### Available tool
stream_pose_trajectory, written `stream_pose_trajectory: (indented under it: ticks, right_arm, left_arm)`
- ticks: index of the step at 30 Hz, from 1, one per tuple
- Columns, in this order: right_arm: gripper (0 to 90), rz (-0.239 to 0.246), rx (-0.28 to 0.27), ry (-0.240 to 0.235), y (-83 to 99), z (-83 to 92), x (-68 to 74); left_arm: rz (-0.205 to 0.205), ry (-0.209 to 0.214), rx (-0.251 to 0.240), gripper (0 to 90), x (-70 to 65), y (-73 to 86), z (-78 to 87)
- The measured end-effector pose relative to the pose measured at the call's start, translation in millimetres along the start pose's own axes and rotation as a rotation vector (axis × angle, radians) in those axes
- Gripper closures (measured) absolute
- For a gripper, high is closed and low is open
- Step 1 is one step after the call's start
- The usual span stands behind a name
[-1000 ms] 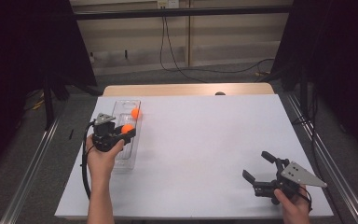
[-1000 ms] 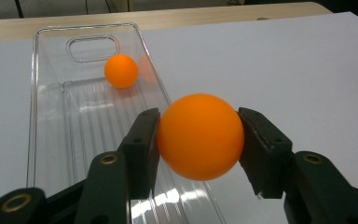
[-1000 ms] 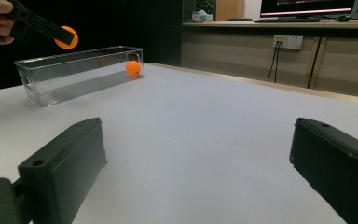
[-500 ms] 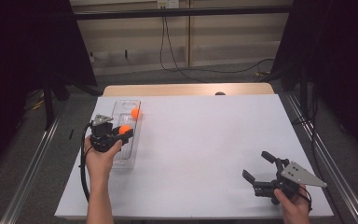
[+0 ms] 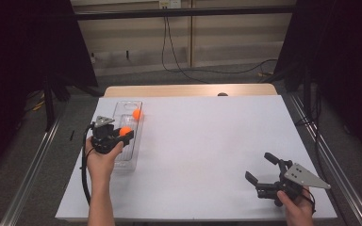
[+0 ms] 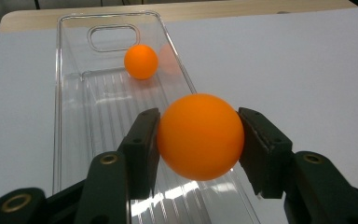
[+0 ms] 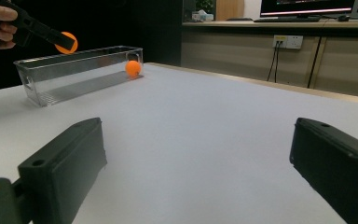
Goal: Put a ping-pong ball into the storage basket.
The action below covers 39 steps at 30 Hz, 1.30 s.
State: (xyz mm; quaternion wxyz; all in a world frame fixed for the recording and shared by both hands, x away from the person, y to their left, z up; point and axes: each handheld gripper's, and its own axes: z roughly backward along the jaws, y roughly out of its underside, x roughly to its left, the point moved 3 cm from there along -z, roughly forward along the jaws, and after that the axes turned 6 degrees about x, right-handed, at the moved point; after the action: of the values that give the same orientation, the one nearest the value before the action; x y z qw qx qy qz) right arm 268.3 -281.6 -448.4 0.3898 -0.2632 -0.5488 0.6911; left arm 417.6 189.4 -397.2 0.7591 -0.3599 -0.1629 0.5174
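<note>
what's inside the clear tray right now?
One orange ball lies on the floor of the tray, near its far end. A second ball is clamped in the left hand-held gripper above the tray. The gripper hides the tray's near end.

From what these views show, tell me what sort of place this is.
Probably a lab or office test bench: a white table fenced by dark curtains, a desk with monitors behind, wall sockets with cables.
</note>
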Motion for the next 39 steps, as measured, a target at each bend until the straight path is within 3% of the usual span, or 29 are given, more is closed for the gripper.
stream_pose_trajectory:
  ticks: [39]
  right_arm:
    - [2.9, 0.0, -0.002, 0.0, -0.2, 0.1, 0.0]
  left_arm:
    - [-0.009, -0.05, 0.023, 50.8, 3.2, 4.6, -8.0]
